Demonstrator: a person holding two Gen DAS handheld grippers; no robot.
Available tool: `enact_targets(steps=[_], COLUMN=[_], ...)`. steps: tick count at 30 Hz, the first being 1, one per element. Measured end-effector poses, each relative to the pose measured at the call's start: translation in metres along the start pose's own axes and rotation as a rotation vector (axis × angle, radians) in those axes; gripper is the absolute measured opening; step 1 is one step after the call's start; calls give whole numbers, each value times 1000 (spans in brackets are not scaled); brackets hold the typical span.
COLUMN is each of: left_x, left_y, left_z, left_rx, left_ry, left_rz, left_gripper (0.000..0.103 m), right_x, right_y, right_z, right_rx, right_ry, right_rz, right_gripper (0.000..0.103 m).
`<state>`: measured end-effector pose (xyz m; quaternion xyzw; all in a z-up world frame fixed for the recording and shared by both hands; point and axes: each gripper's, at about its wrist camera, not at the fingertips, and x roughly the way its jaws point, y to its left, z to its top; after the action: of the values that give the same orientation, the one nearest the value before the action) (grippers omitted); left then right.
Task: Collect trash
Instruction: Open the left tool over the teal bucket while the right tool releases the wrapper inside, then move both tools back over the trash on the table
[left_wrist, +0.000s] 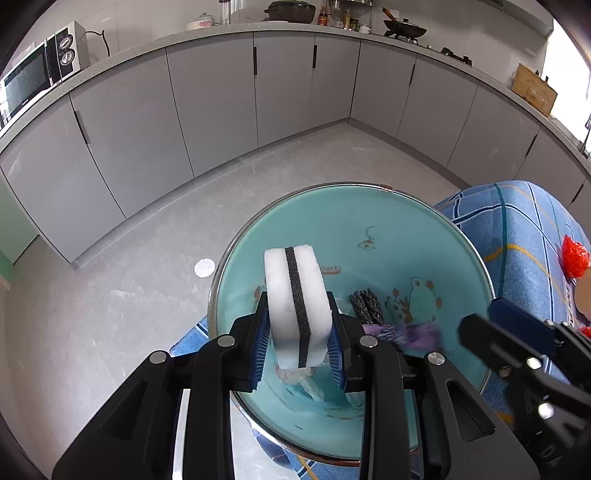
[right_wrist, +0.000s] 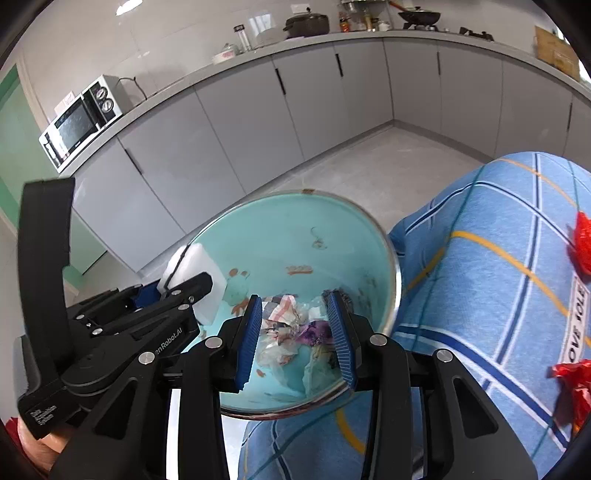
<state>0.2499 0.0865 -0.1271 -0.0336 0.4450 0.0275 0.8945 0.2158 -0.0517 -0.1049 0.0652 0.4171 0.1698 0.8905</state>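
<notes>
sponge held over the bin, other jaws empty above the scraps

the microwave (left_wrist: 35, 72) sits on the counter at far left, above a run of grey cabinets (left_wrist: 207, 96). the left gripper (left_wrist: 299, 354) is closed partway on a white sponge (left_wrist: 297, 306) with a dark stripe, its blue pads pressing both flat sides, the sponge standing on edge above the mouth of the teal bin (left_wrist: 388, 236). in the bin lie a dark bundle (left_wrist: 367, 306), a purple wrapper (left_wrist: 417, 332) and clear plastic scraps (right_wrist: 280, 350). the bin stands against a blue checked cloth (right_wrist: 498, 258). the right gripper (right_wrist: 295, 339) hangs over the bin's near side, jaws parted with nothing pinched between them; the crumpled trash shows through the gap, lower down inside the bin. further right on the cloth lie red wrappers (right_wrist: 583, 243), apart from the bin.
</notes>
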Motion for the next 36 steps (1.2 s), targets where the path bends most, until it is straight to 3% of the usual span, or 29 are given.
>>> enact_targets(steps=[15,18,19,23,27,29,36], left_x=[-1,-4,-6,-15,-28,-34,-55], left_y=[-9,-11,-11,-15,-24,-28,-44], left_z=[-2,-3,-2,-2,-4,-5,-9], left_rx=[21,24,23,26,39,38,49], left_ry=[8,0,-6,-29,-64,-74,-109], left_rz=[7,24,34,59,81,80,61], left_gripper=[32,50,61,77,84,92,97], right_x=[-23,-27,-30,-40,-55,-63,-87], right_y=[-11,-14,-15,-21,-26,-29,-50], right_z=[2,1,1,-1,-4,-5,-11], right_rx=[43,52,56,66,64,73,115], right_ry=[-56,-63,-69,-101,-146,-169,-198], right_rz=[-29,-31,-34,-47,-76,-94,-144], right_gripper=[38,41,45,59,68,73,82])
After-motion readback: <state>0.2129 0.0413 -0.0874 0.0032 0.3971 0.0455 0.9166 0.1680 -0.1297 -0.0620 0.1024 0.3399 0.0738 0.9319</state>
